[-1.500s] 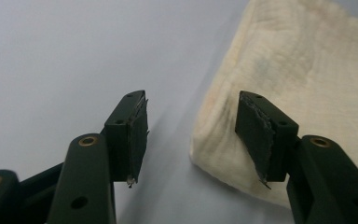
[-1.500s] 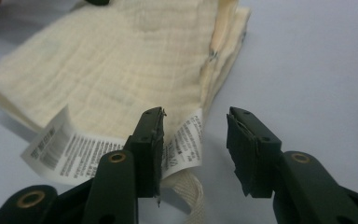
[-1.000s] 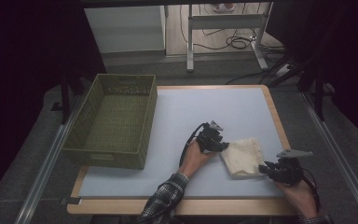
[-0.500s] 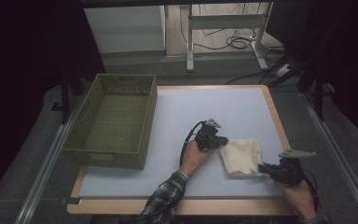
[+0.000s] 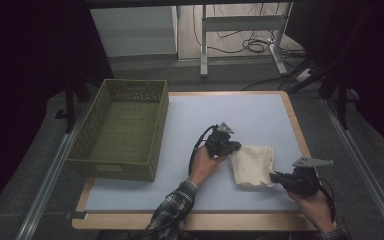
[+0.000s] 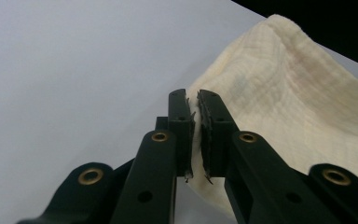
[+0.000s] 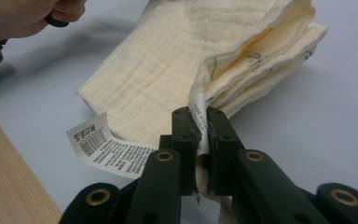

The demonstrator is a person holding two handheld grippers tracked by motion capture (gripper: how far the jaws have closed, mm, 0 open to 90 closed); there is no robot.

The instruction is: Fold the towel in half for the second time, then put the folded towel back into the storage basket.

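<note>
A folded cream cloth (image 5: 252, 165) lies on the pale blue mat at the front right of the table. My left gripper (image 5: 236, 146) holds its left edge. In the left gripper view the jaws (image 6: 196, 100) are shut on a fold of the cloth (image 6: 284, 93). My right gripper (image 5: 272, 176) is at the cloth's near right corner. In the right gripper view its jaws (image 7: 199, 114) are shut on the corner of the cloth (image 7: 168, 60), beside a white printed label (image 7: 107, 149). The pinched edges are raised a little off the mat.
An olive green mesh basket (image 5: 112, 165) stands at the left of the table with nothing in it. The mat (image 5: 260, 115) lies on a wooden board whose edge runs close behind my right gripper. The other hand (image 7: 23, 14) is in the right gripper view's top left corner.
Both grippers have closed on the cloth's edges and risen slightly, lifting those edges off the mat. The basket has not moved.
</note>
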